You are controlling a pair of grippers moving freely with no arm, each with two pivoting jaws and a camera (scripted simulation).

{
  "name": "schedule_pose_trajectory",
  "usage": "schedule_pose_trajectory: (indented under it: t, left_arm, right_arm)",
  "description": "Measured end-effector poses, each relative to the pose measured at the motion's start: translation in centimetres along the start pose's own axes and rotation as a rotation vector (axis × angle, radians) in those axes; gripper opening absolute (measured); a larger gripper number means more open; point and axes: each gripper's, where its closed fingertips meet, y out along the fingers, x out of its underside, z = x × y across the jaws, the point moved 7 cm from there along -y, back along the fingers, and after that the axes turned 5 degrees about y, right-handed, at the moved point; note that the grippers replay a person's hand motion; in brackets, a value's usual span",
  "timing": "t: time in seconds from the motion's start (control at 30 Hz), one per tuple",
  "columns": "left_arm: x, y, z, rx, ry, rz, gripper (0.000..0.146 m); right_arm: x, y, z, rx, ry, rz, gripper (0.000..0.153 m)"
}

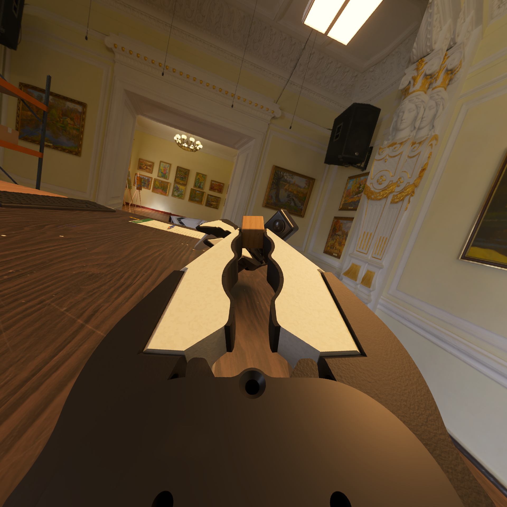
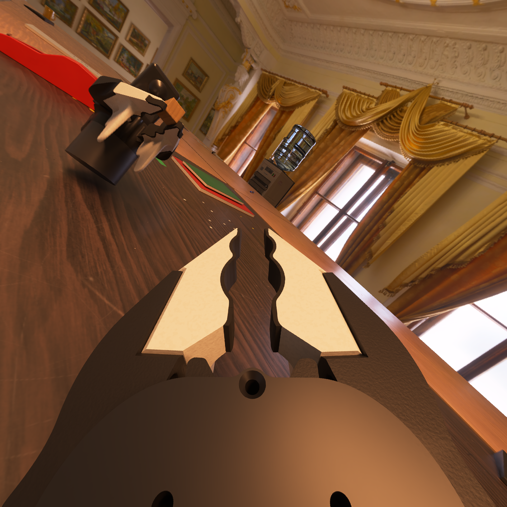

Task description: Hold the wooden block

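One block, pinched and lifted

Between the tips of the left gripper (image 1: 252,238) sat the wooden block (image 1: 252,231), clamped and raised clear of the dark wooden table (image 1: 82,274). The right gripper (image 2: 251,233) hung low over that table nearby, fingers parted, holding nothing.
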Motion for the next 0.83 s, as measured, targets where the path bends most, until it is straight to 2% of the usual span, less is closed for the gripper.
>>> schedule_pose_trajectory:
  t: [0.57,0.83]
  left_arm:
    - [0.0,-0.1,0.2,0.0,0.014,0.01,0.014]
    - [0.0,-0.1,0.2,0.001,0.012,0.009,0.014]
  right_arm:
    - [0.4,-0.8,1.2,0.147,-0.056,-0.069,0.015]
    - [-0.9,-2.0,0.4,0.206,-0.138,-0.069,0.015]
